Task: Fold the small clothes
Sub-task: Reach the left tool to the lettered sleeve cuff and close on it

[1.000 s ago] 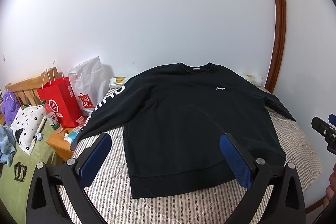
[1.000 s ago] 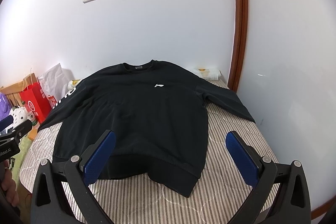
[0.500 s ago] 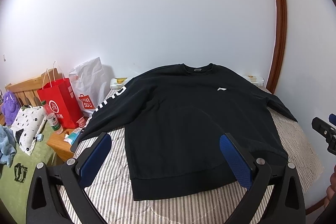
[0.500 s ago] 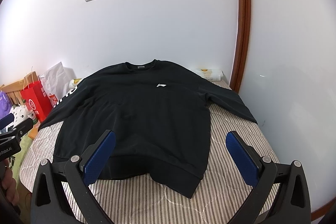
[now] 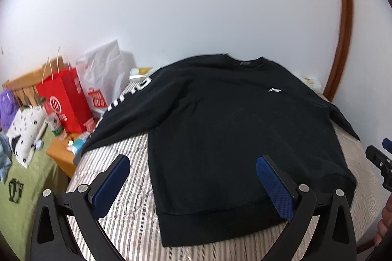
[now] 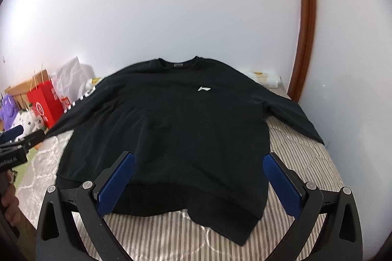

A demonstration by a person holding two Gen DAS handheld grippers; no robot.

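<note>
A black sweatshirt point(image 5: 232, 128) lies flat, front up, on a striped bed point(image 5: 127, 212), sleeves spread to both sides; it also shows in the right wrist view point(image 6: 186, 128). It has a small white logo point(image 5: 274, 89) on the chest and white letters down its left-hand sleeve point(image 5: 127, 97). My left gripper point(image 5: 193, 175) is open and empty, above the hem's left part. My right gripper point(image 6: 199, 177) is open and empty, above the hem's right part. The hem bulges near the right gripper. Neither gripper touches the cloth.
A red paper bag point(image 5: 65, 101) and a white plastic bag point(image 5: 103, 79) stand on a wooden bedside stand point(image 5: 61, 155) left of the bed. A white wall is behind, and a brown door frame point(image 6: 305, 23) at the right. A box point(image 6: 265, 79) lies at the bed's far right corner.
Both grippers have moved forward and lower toward the sweatshirt's hem; the shirt looks larger and nearer. The sweatshirt has not moved. Both stay open.
</note>
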